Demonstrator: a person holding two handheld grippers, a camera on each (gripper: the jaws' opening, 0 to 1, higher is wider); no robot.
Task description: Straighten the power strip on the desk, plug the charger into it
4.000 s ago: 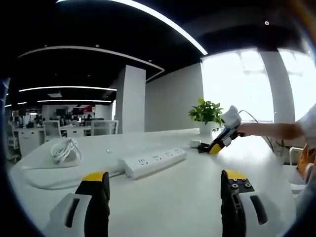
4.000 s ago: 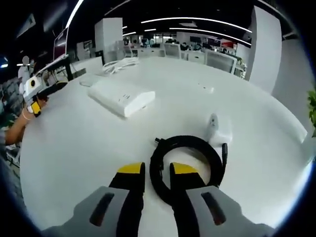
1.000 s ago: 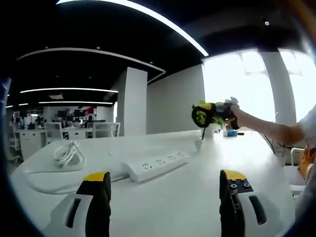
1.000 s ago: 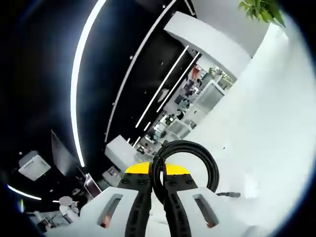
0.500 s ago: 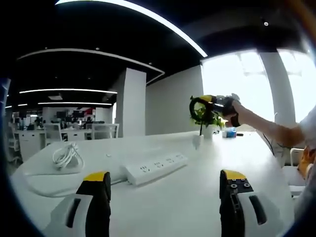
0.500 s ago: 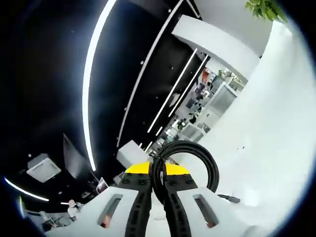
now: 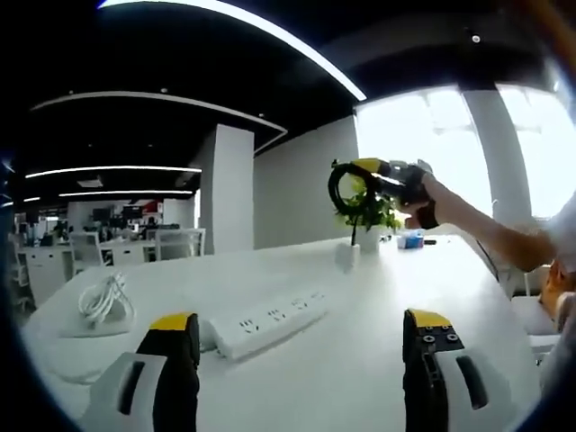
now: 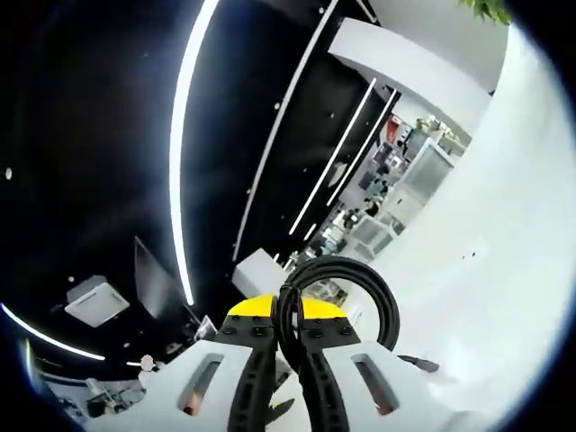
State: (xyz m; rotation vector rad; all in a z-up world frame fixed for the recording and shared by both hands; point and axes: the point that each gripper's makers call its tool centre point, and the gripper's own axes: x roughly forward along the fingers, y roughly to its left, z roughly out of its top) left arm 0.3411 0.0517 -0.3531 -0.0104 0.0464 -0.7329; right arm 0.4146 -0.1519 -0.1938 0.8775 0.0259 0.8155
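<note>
1. In the left gripper view, the left tongs (image 7: 301, 335) stand wide open over the white bench (image 7: 360, 360), holding nothing.
2. The white power strip (image 7: 268, 319) lies on the bench just beyond the left tongs, at a slant, sockets up.
3. A coiled white cord (image 7: 99, 299) lies on the bench, far to the left.
4. The right tongs (image 8: 286, 317) are closed on a coiled black cable (image 8: 346, 292), held up in the air, well apart from the bench.
5. In the left gripper view, the white charger (image 7: 344, 257) hangs from that coil, in front of a potted plant (image 7: 369, 216); whether it touches the bench I cannot tell.
</note>
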